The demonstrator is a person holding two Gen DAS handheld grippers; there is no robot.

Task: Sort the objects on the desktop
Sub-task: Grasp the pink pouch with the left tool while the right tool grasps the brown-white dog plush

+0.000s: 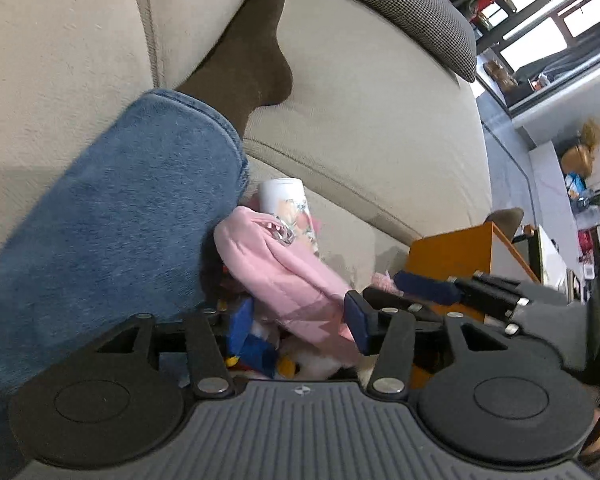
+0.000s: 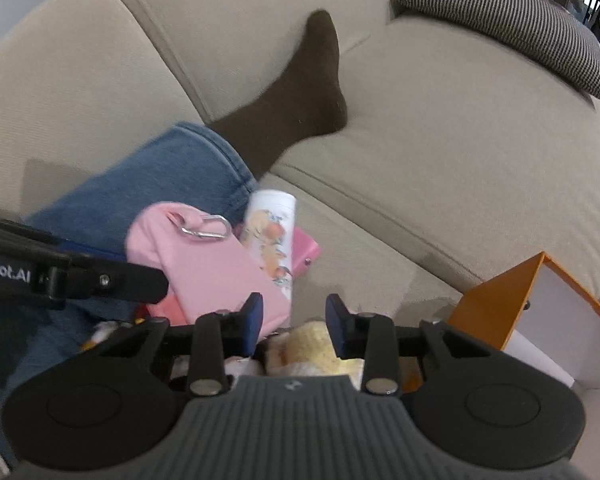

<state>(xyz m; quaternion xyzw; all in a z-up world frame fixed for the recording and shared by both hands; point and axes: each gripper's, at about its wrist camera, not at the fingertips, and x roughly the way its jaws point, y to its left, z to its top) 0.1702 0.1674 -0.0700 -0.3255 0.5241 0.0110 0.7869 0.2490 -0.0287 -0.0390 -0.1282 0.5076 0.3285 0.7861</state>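
So the left wrist view first: the left gripper [image 1: 296, 322] hangs over a heap of stuff on the beige sofa [image 1: 380, 120], jaws apart and nothing pinched; the pink pouch [image 1: 284, 276] lies partly between the fingers but the pads don't look like they press on it; behind it stands a white tumbler [image 1: 286, 204] with a flower print, leaning against the person's denim leg [image 1: 120, 220]; a blue and yellow plush toy [image 1: 256, 348] peeks out under the jaws; the right gripper [image 1: 428, 286] pokes in from the right edge, in front of the orange box [image 1: 452, 256].

Right wrist view: the right gripper [image 2: 294, 320] is released too, a clear gap between its blue pads and nothing clamped; a cream-yellow fluffy thing [image 2: 312, 348] sits right under that gap; the pink pouch [image 2: 208, 264] with its metal carabiner [image 2: 206, 228] lies to the left, touching the tumbler [image 2: 272, 240]; the orange box [image 2: 500, 304] stands open at the right, white inside, which is probably where things go.

To do this well, each gripper should probably commit to one item; the left wants the pouch by its flat body, not the clip; the right should drop straight on the fluffy thing, squeeze gently, and lift clear before swinging to the box, so the tumbler doesn't tip.
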